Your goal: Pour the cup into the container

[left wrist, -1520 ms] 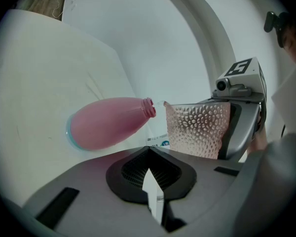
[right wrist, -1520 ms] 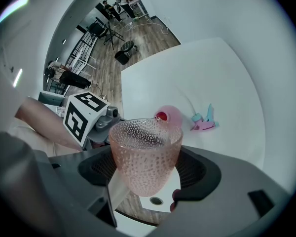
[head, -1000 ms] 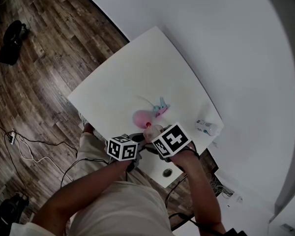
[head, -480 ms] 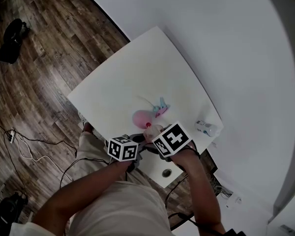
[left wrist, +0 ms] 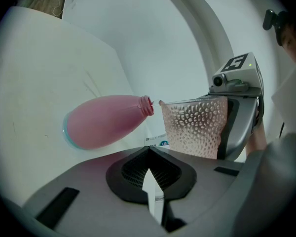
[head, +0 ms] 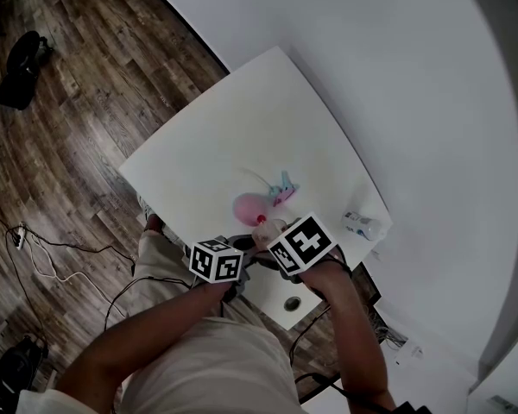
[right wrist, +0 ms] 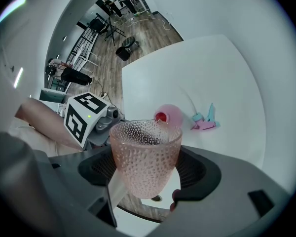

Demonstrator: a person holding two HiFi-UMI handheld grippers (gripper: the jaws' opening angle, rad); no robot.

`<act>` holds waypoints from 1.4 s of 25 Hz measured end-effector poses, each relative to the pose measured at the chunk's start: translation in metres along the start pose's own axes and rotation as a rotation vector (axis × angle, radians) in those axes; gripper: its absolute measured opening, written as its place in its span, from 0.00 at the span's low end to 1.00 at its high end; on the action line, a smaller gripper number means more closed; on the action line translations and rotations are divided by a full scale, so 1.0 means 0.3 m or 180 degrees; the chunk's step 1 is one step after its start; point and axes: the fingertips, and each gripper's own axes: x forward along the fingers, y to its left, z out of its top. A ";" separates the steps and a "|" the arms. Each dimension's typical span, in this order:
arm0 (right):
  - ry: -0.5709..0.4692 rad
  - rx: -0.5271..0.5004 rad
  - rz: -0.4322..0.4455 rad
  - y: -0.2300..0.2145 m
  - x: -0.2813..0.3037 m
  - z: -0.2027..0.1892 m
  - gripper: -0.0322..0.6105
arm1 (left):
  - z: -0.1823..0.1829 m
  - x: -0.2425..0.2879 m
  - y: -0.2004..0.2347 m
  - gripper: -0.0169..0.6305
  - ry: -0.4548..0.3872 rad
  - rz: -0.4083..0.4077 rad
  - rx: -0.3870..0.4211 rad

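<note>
A pink bottle (head: 248, 205) stands on the white table (head: 207, 153), its teal base down and its open mouth (right wrist: 161, 117) bare. My right gripper (right wrist: 147, 181) is shut on a pink dimpled cup (right wrist: 145, 147), which is tipped so that its rim meets the bottle's mouth. In the left gripper view the cup (left wrist: 195, 127) sits right beside the bottle (left wrist: 103, 120), with the right gripper (left wrist: 239, 117) behind it. I cannot make out any liquid. My left gripper (left wrist: 149, 154) is shut with nothing in it, just short of the bottle.
A small teal and pink object (head: 282, 190) lies on the table beyond the bottle, also seen in the right gripper view (right wrist: 205, 120). A small clear bottle (head: 363, 224) lies near the table's right corner. Wood floor (head: 60, 119) surrounds the table, with cables (head: 43, 257) on it.
</note>
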 end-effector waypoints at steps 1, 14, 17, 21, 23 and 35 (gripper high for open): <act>0.0001 -0.0001 0.0000 -0.001 0.000 0.001 0.62 | 0.001 0.001 0.000 0.04 -0.0001 -0.0003 0.0000; 0.0033 0.0015 -0.0001 0.010 0.001 0.001 0.62 | -0.010 -0.003 -0.013 0.04 0.0028 -0.0047 0.0029; 0.0028 0.0027 -0.0001 0.006 -0.007 0.004 0.62 | -0.006 0.002 -0.020 0.04 0.0027 -0.0059 0.0036; 0.0025 0.0037 0.0000 0.000 -0.010 0.009 0.62 | -0.001 0.007 -0.021 0.04 0.0026 -0.0068 0.0037; 0.0021 0.0043 0.0005 -0.003 -0.009 0.010 0.62 | 0.001 0.009 -0.020 0.04 0.0022 -0.0071 0.0038; 0.0017 0.0061 0.0006 -0.002 -0.020 0.021 0.62 | 0.013 0.006 -0.030 0.04 0.0002 -0.0094 0.0035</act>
